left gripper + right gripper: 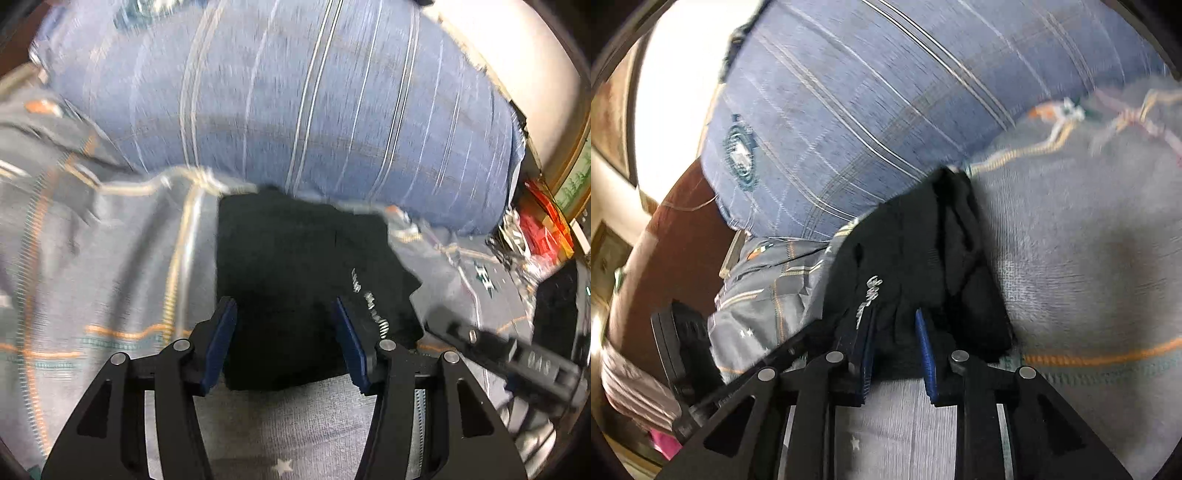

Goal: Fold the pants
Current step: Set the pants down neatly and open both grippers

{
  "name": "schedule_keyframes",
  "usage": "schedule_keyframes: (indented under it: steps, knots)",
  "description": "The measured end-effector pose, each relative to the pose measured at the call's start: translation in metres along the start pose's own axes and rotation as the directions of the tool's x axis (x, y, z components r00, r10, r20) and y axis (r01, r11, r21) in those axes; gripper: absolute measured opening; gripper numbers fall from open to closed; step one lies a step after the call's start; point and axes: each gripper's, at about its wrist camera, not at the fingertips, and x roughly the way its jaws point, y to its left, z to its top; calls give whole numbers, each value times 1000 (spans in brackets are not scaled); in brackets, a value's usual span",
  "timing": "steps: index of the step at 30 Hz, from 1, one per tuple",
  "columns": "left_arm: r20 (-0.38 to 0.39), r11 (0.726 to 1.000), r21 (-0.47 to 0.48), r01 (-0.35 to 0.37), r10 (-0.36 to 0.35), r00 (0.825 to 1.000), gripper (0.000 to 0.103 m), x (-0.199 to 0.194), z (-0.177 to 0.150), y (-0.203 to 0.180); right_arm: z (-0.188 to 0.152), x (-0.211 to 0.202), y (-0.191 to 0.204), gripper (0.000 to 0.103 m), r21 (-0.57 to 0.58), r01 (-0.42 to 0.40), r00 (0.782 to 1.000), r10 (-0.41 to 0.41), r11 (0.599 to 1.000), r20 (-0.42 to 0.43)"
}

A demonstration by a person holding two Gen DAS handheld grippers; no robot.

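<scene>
2 grippers are working over the same dark bundle. In the left wrist view the left gripper [286, 343] is hanging with its blue pads [221, 343] spread wide and nothing between them, its fingers straddling the near edge of the black pants [310, 280], which are filling the middle of that frame just ahead of the tips. In the right wrist view the right gripper [895, 347] is standing with its jaws much narrower, and black cloth is bunching between the blue pads [925, 354]; it appears to be pinching the near hem, though motion blur is making the contact hard to confirm.

The pants are lying as a compact folded stack on a grey patterned bedspread [103, 280], with white lettering [868, 299] showing on the fabric. Their long axis is running away from both grippers, toward the upper centre of each frame, where the far end is butting against a blue striped pillow [295, 110].

The right gripper is sitting closer in, already on the cloth; the left one is directly in front of the hem but is not yet closing. Any further fold would likely be carrying the near edge forward toward the pillow.
</scene>
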Motion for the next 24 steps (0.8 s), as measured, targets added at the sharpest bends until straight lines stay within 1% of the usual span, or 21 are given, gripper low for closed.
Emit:
schedule_keyframes:
  steps: [2, 3, 4, 5, 6, 7, 8, 10, 11, 12, 13, 14, 15, 16, 18, 19, 20, 21, 22, 24]
  knots:
    - [93, 998, 24, -59, 57, 994, 54, -24, -2, -8, -13, -16, 8, 30, -56, 40, 999, -39, 998, 25]
    - [152, 995, 32, -95, 89, 984, 56, -39, -7, -13, -23, -23, 13, 32, -100, 79, 996, -76, 992, 41]
    - [226, 989, 31, -143, 132, 965, 65, -58, -14, -16, -30, -28, 17, 32, -131, 107, 994, -101, 986, 52]
    - [290, 984, 24, -179, 164, 943, 79, -74, -19, -16, -37, -32, 18, 33, -155, 128, 991, -120, 980, 61]
    - [380, 975, 6, -221, 203, 903, 86, -96, -30, -20, -46, -36, 21, 34, -182, 152, 987, -141, 971, 73]
    - [437, 970, -11, -244, 224, 871, 95, -109, -37, -21, -55, -39, 23, 35, -206, 176, 983, -161, 963, 87]
    - [502, 963, -39, -266, 249, 828, 103, -127, -46, -23, -61, -42, 25, 37, -220, 193, 980, -175, 956, 98]
    - [553, 954, -87, -288, 287, 782, 103, -148, -56, -21, -73, -45, 30, 38, -244, 225, 972, -199, 943, 126]
    - [551, 944, -114, -310, 320, 771, 103, -155, -58, -22, -78, -48, 31, 40, -252, 232, 970, -203, 939, 135]
    - [536, 928, -145, -344, 366, 761, 103, -160, -60, -22, -84, -49, 35, 44, -267, 250, 965, -217, 931, 147]
    - [526, 918, -159, -362, 389, 756, 103, -162, -62, -20, -86, -48, 38, 47, -276, 262, 962, -227, 925, 153]
    - [515, 909, -167, -382, 411, 752, 103, -163, -66, -19, -90, -50, 42, 51, -289, 275, 958, -236, 917, 163]
    - [510, 909, -159, -386, 410, 757, 103, -162, -68, -19, -94, -52, 46, 56, -304, 291, 953, -247, 907, 176]
    - [501, 915, -137, -379, 394, 771, 103, -158, -71, -19, -97, -53, 49, 58, -316, 303, 949, -254, 899, 186]
    - [447, 914, -97, -395, 394, 803, 103, -144, -73, -21, -102, -51, 55, 65, -339, 326, 941, -271, 882, 202]
    - [419, 915, -77, -396, 390, 820, 103, -136, -74, -22, -104, -50, 57, 65, -349, 337, 938, -280, 875, 204]
    - [386, 920, -54, -387, 377, 842, 103, -126, -72, -23, -106, -49, 58, 65, -355, 345, 936, -289, 869, 202]
    - [343, 930, -31, -367, 355, 870, 103, -117, -74, -23, -107, -48, 59, 65, -357, 353, 933, -299, 865, 200]
    - [316, 932, -21, -361, 348, 883, 103, -110, -75, -22, -108, -47, 58, 65, -355, 358, 932, -306, 863, 196]
    - [280, 934, -4, -358, 344, 896, 103, -102, -81, -23, -108, -45, 54, 65, -347, 363, 930, -314, 865, 189]
